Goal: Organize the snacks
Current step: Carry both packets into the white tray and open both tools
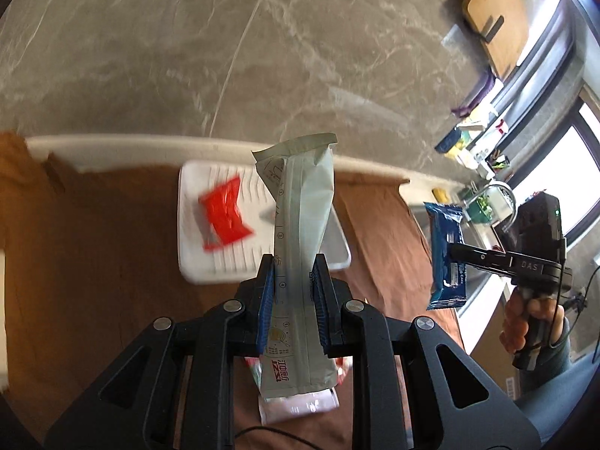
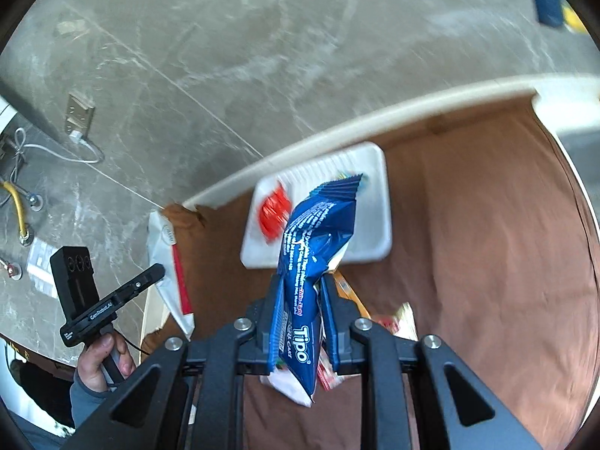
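Observation:
My left gripper point(image 1: 293, 268) is shut on a long pale grey-green snack packet point(image 1: 300, 225) and holds it upright above the brown cloth. My right gripper point(image 2: 302, 287) is shut on a blue Tipo cake packet point(image 2: 315, 247); it also shows in the left wrist view point(image 1: 446, 251) at the right. A white tray point(image 1: 195, 262) lies ahead with a red packet point(image 1: 224, 219) in it; the tray point(image 2: 375, 232) and red packet point(image 2: 275, 210) also show in the right wrist view. The left gripper point(image 2: 157, 272) holding its packet point(image 2: 165, 262) shows at the left of the right wrist view.
More snack packets lie on the brown cloth point(image 2: 487, 243) below the grippers: a pink-white one point(image 1: 300, 408) and red and orange ones point(image 2: 401, 322). A cream table rim point(image 1: 150, 142) bounds the cloth. Grey marble floor point(image 1: 187, 56) lies beyond. A wooden board point(image 1: 495, 11) stands far right.

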A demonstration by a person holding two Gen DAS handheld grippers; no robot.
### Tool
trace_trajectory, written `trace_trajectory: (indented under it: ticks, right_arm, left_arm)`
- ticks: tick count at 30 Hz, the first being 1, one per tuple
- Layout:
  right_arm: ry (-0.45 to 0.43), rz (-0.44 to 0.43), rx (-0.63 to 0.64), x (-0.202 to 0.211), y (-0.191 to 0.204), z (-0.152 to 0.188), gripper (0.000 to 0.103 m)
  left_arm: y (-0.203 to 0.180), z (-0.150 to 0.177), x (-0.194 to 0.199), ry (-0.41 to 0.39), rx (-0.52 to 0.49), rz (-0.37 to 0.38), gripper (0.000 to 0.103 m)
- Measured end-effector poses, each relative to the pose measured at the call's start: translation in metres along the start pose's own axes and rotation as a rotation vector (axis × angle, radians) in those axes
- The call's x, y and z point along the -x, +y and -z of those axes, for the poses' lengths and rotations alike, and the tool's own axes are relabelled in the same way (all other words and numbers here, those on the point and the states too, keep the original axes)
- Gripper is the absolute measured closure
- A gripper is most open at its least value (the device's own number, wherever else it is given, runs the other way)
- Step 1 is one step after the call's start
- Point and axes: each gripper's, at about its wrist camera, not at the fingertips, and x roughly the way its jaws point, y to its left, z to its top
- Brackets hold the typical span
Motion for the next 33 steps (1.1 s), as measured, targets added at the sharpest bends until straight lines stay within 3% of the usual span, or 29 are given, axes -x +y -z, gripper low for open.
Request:
trace_trajectory:
  ticks: [7,15,25,33]
  right_arm:
    - [-0.027,-0.037,0.071,-0.043,0.024,-0.056,0.081]
    - [0.041,-0.021,0.087,-0.116,0.023,-0.097,0.081]
    - [0.156,0.030,0.051,-0.184,-0.004,-0.102,0.081]
    - [0.211,0.050,0.044,-0.214,-0.014,-0.099,0.081]
  left_arm:
    - [0.009,-0.052,-0.045,0.004,-0.021,-0.002,0.085]
    - [0.029,-0.073,-0.135,0.124,-0.027,-0.023,0.085]
    - [0.036,-0.093,-0.217,0.231,-0.041,-0.045,0.085]
    - [0.046,-0.093,-0.255,0.282,-0.037,-0.075,0.085]
